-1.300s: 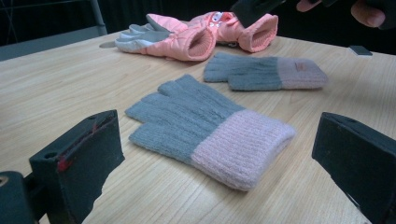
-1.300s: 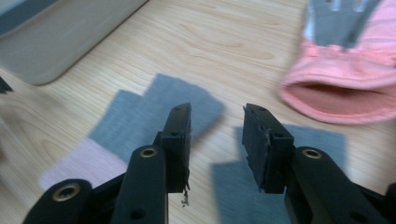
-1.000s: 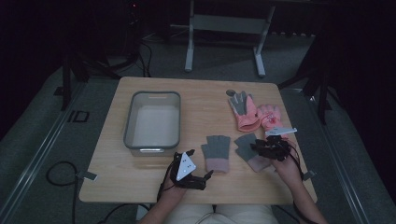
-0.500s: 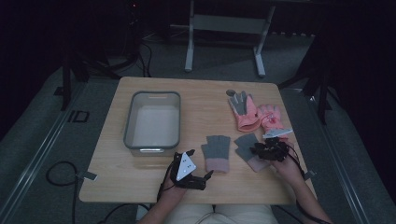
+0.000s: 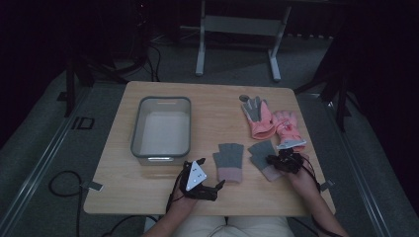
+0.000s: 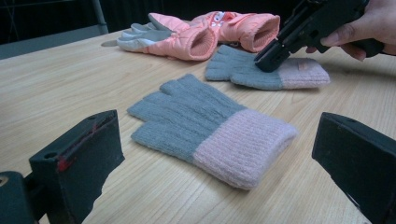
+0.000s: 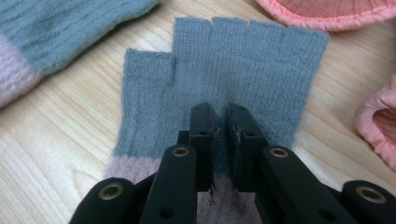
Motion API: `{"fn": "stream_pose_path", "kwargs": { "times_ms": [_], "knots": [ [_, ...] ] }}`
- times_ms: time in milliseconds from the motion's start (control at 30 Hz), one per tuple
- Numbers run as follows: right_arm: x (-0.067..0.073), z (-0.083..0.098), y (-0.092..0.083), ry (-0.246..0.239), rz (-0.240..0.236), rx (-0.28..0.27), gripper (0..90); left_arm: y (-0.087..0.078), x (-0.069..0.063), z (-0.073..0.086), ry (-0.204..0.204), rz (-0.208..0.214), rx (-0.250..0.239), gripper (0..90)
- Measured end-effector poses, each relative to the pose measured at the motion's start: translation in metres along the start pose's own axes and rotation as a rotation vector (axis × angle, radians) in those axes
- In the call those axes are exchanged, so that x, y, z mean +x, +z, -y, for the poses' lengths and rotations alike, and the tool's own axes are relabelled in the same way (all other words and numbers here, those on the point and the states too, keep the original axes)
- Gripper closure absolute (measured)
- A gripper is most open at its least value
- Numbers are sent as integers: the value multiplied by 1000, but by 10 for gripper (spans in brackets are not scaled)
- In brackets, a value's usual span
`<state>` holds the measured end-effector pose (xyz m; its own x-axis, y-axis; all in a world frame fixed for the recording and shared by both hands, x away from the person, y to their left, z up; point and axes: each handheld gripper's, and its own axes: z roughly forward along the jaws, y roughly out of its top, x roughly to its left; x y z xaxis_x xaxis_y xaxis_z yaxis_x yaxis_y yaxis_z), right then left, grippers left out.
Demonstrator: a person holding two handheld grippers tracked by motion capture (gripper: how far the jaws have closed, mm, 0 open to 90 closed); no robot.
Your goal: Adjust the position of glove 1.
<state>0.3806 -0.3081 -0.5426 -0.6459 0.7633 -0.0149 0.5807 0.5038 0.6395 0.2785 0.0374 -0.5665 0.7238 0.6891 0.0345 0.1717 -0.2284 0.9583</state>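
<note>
I can read no text, label, brand or number anywhere; the white tag (image 5: 291, 144) on my pink glove (image 5: 289, 127) is too small to read.

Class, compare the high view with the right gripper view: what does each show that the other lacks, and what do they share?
High view alone: the grey bin, the left tool and the whole table. Right gripper view alone: the right tool pinching a fold of knit on the grey fingerless glove; its jaws have just been closing. Both: that glove, its twin and the pink padded gloves.
</note>
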Motion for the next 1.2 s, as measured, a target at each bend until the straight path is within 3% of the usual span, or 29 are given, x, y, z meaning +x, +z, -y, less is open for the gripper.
{"fn": "stream_pose_path", "kwargs": {
  "times_ms": [100,167,233,267,333,367,467,567,633,667,700,733,767,867,1000,1133,1200],
  "knots": [
    [1,-2,0,7,14,12,825,0,2,0,-15,-5,-2,10],
    [2,-5,-3,50,18,22,846,-1,5,0,-40,4,-3,10],
    [4,-6,-10,56,41,1,849,-1,7,1,-58,4,-3,10],
    [6,-7,-15,55,58,-16,848,-1,6,1,-53,4,-7,10],
    [8,-9,-23,69,41,-38,849,-1,5,0,-41,-1,-4,10],
    [14,-14,-35,68,56,-55,849,-1,4,0,-29,-4,-7,10],
    [18,-20,-43,71,91,-64,849,-1,1,0,-3,-26,-7,10],
    [25,-28,-58,120,113,-113,848,-1,1,0,-2,-30,-6,10],
    [33,-32,-68,115,159,-168,848,-1,3,1,-28,-28,-12,10],
    [33,-32,-68,115,159,-168,848,-1,3,1,-28,-28,-12,10],
    [38,-32,-72,105,176,-202,848,-2,4,1,-35,-30,-15,10],
    [45,-34,-82,175,161,-259,847,-2,3,1,-28,-33,-14,10],
    [47,-34,-84,204,163,-271,847,-2,2,1,-18,-36,-14,10],
    [51,-34,-85,266,182,-266,846,-1,-1,1,7,-37,-12,10],
    [53,-29,-80,321,219,-239,845,-1,0,0,-7,-35,-8,10],
    [54,-21,-66,359,245,-218,844,-1,-1,0,0,-35,-8,10],
    [53,-16,-57,388,236,-198,843,-1,-1,0,5,-37,-9,10]
  ]
}}
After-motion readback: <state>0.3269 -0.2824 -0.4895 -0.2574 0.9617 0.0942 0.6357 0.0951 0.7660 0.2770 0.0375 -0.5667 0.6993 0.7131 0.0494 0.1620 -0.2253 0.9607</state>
